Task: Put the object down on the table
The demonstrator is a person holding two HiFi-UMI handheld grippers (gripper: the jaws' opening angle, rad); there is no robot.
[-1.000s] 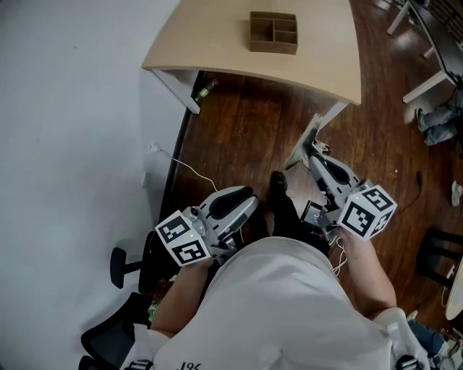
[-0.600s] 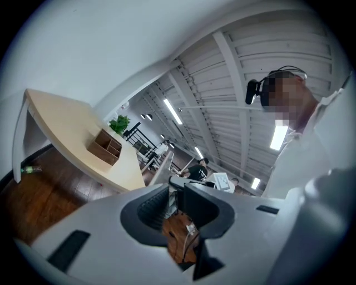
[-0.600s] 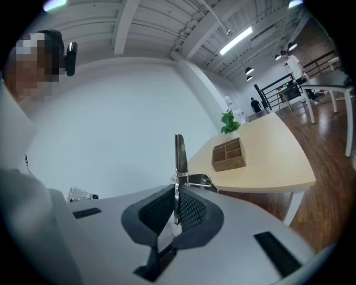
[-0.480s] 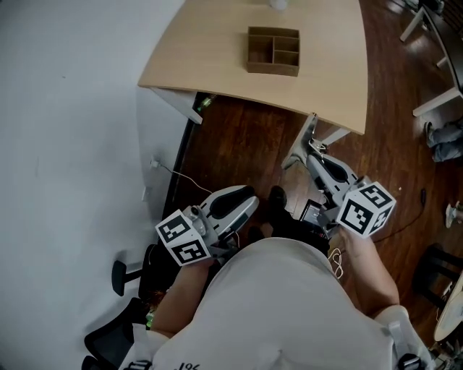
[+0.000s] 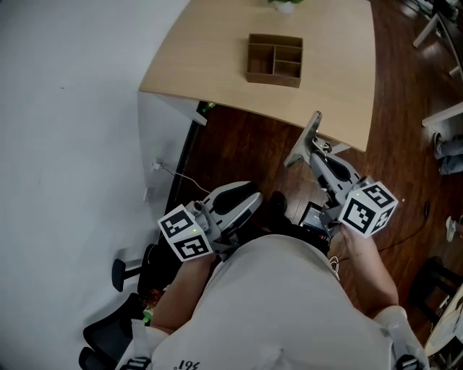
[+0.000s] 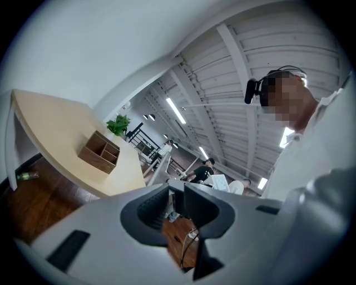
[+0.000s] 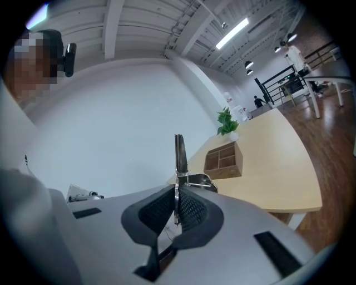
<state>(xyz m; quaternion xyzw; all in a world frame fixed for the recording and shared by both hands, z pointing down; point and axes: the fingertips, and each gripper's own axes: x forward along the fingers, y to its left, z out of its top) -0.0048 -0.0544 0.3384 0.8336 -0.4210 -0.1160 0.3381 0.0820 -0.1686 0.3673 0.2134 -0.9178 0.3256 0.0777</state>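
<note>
My right gripper (image 5: 317, 153) (image 7: 177, 192) is shut on a thin flat metal tool (image 5: 309, 137) (image 7: 179, 150). The tool sticks out forward past the jaws, its end close to the near edge of the light wooden table (image 5: 217, 50) (image 7: 267, 161). It hangs over the wooden floor, below the table. My left gripper (image 5: 252, 199) (image 6: 177, 192) is held low in front of me; its jaws stand a little apart with nothing between them. A brown compartment box (image 5: 273, 60) (image 6: 100, 151) (image 7: 222, 158) sits on the table.
A potted plant (image 5: 286, 3) (image 7: 225, 122) stands at the table's far edge. A green bottle (image 5: 206, 108) lies under the table by its white leg. A white cable (image 5: 181, 173) runs along the floor, and a black chair base (image 5: 119, 267) is at the lower left.
The table and box have slid lower and nearer in the head view. Both grippers keep their pose, and the metal tool's end now lies closer to the table's near edge.
</note>
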